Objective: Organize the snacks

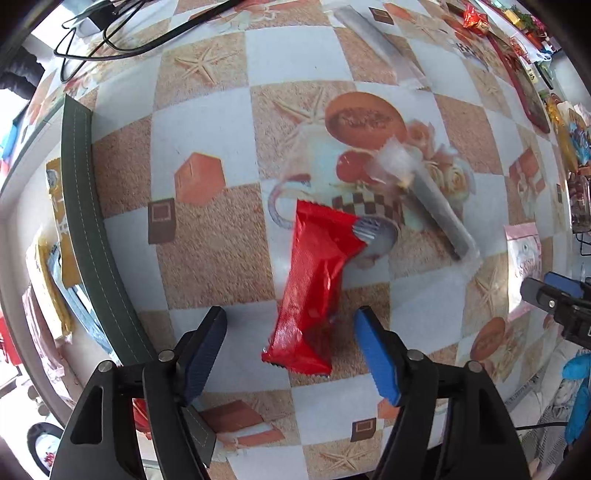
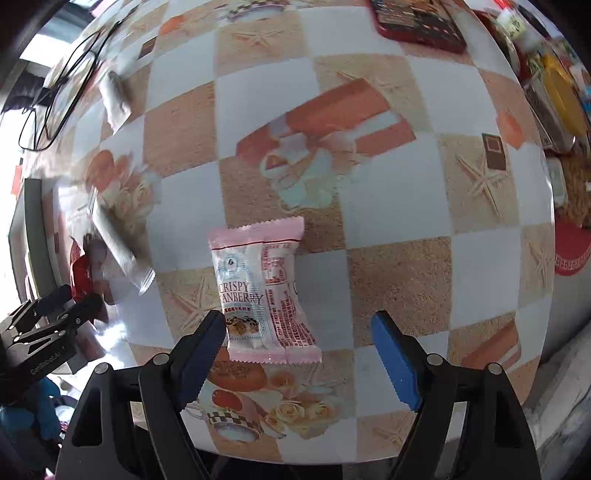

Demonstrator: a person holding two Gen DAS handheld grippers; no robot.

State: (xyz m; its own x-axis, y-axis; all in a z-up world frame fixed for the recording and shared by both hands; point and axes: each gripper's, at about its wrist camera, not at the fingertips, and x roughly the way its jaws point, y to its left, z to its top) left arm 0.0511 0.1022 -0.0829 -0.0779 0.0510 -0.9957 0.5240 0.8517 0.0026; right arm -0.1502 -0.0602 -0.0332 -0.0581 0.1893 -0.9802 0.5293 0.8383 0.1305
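Observation:
A red snack packet (image 1: 314, 284) lies on the patterned tablecloth, its near end between the fingers of my open left gripper (image 1: 291, 325). A grey stick packet (image 1: 439, 214) lies just beyond it, and another (image 1: 376, 40) lies farther back. A pink crispy cranberry packet (image 2: 264, 288) lies flat in the right wrist view, its near end between the fingers of my open right gripper (image 2: 299, 332); it also shows in the left wrist view (image 1: 522, 266). Neither gripper touches its packet. The left gripper (image 2: 48, 314) shows at the left of the right wrist view.
A dark green fabric bin (image 1: 92, 229) stands at the table's left edge, with yellow packets (image 1: 55, 258) behind it. Black cables (image 1: 110, 37) lie at the back left. A dark red tray (image 2: 417, 26) and several mixed snacks (image 1: 517, 22) sit at the back right.

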